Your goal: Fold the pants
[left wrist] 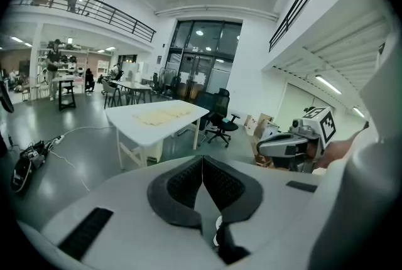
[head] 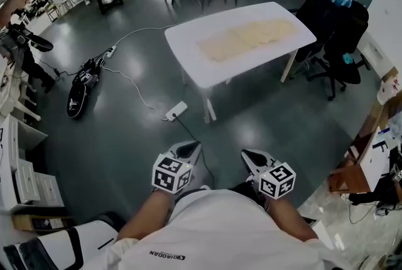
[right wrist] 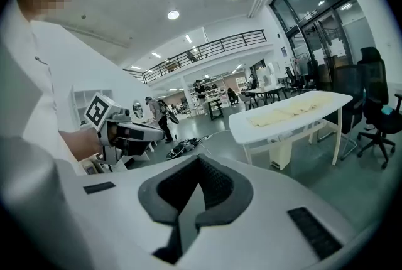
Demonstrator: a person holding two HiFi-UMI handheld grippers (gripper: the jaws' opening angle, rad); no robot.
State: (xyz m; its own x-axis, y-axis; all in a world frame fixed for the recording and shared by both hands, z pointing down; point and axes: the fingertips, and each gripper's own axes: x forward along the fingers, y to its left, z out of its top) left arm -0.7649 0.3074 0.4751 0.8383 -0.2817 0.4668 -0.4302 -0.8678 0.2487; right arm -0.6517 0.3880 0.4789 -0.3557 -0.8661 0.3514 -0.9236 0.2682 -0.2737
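The cream pants (head: 248,38) lie spread flat along a white table (head: 188,55) that stands across the grey floor, well ahead of me. Both grippers are held close to my body, far from the table. My left gripper (head: 188,149) is shut with nothing in it, and its jaws meet at the tips in the left gripper view (left wrist: 202,159). My right gripper (head: 251,156) is likewise shut and holds nothing (right wrist: 198,159). The pants (left wrist: 162,115) and the table (left wrist: 135,130) show small in the left gripper view. In the right gripper view the pants (right wrist: 294,108) lie on the table (right wrist: 276,127).
A white power strip (head: 176,110) with cables lies on the floor before the table. A black bag (head: 77,98) is at the left. Black office chairs (head: 339,43) stand right of the table. White shelves (head: 19,162) line the left, and cluttered boxes (head: 370,162) the right.
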